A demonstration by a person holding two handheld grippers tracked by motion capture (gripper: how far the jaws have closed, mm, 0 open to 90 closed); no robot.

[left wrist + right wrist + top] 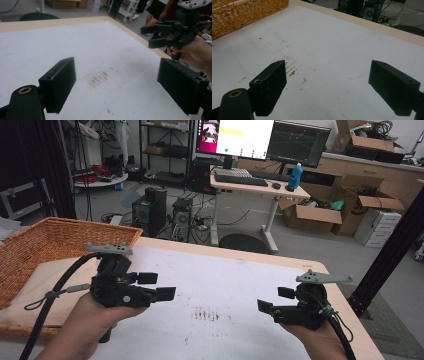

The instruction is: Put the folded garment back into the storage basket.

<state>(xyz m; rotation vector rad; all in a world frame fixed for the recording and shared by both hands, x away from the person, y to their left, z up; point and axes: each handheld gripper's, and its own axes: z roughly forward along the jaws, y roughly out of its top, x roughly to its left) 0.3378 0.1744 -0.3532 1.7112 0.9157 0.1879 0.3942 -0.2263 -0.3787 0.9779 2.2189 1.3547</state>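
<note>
Black two-jaw grippers are hovering over the white table sheet (pixel 225 285) — left gripper (pixel 162 287) and right gripper (pixel 270 302) both gaping wide, gripping nothing, so no handling looks begun. Farther left, a woven wicker basket (pixel 50 237) is waiting. No readable writing — the far monitors are blurring out.

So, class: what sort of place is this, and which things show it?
Probably a lab or workshop: monitors on a desk, open cardboard boxes, and computer towers with loose cables on the floor.

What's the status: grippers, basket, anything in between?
Left gripper open, empty. Right gripper open, empty. Wicker basket at table's left edge, untouched. White tabletop between them, just smudges.
</note>
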